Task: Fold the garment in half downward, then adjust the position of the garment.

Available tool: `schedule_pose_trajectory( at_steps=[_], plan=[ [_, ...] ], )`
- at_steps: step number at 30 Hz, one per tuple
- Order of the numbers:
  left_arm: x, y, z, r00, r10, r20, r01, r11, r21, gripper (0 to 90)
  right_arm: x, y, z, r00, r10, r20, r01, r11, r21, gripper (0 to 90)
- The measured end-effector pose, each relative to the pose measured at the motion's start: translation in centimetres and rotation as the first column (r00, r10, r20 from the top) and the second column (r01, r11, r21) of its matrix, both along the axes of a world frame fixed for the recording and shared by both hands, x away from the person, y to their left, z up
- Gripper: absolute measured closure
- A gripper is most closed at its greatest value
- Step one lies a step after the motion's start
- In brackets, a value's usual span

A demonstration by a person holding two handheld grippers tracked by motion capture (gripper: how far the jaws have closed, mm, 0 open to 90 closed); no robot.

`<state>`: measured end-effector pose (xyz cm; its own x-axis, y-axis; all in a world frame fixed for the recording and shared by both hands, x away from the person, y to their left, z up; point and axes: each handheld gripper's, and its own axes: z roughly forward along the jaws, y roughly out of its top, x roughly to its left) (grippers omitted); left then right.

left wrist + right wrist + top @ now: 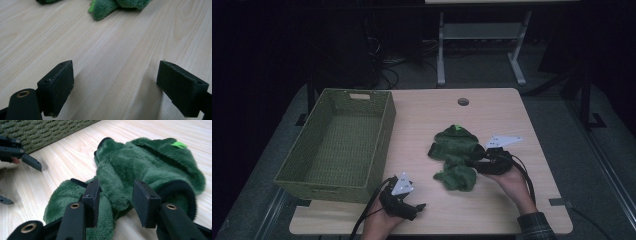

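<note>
At the left, a green woven basket (337, 145) stands empty on the pale wood worktop (492, 107). Just beside its near corner the left claw (409, 202) rests spread, nothing between its jaws. Right of centre lies a dark green fleece garment (455, 155), crumpled; the right claw (116, 200) stands part open astride a fold. A shallow bite could let the plush slip free, or drag it along. Beyond, the room is dark, with cables and a desk frame.
</note>
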<state>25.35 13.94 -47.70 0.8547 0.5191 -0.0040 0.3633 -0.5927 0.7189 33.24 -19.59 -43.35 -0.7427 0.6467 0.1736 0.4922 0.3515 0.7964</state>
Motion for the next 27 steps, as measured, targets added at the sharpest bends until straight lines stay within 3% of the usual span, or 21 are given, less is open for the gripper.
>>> schedule_pose_trajectory(
  at_steps=[8, 16, 27],
  plan=[
    [0.7, -0.6, 0.6, 0.9992, -0.015, -0.036, 0.015, 0.9999, -0.002, 19.4, 0.3, -1.3, 1.1, 0.9992, -0.03, 0.026, 0.03, 0.999, 0.017, 54.5],
    [2.0, -1.5, 2.1, 0.999, -0.027, -0.036, 0.026, 0.9996, -0.005, 25.8, 1.0, -2.2, 1.6, 0.9986, -0.048, 0.022, 0.047, 0.999, 0.009, 53.8],
    [5.0, -3.5, 4.2, 0.9975, -0.068, -0.017, 0.068, 0.9976, -0.013, 43.6, 2.4, -2.7, 2.4, 0.9975, -0.07, 0.007, 0.07, 0.998, 0.007, 53.4]
  ],
)
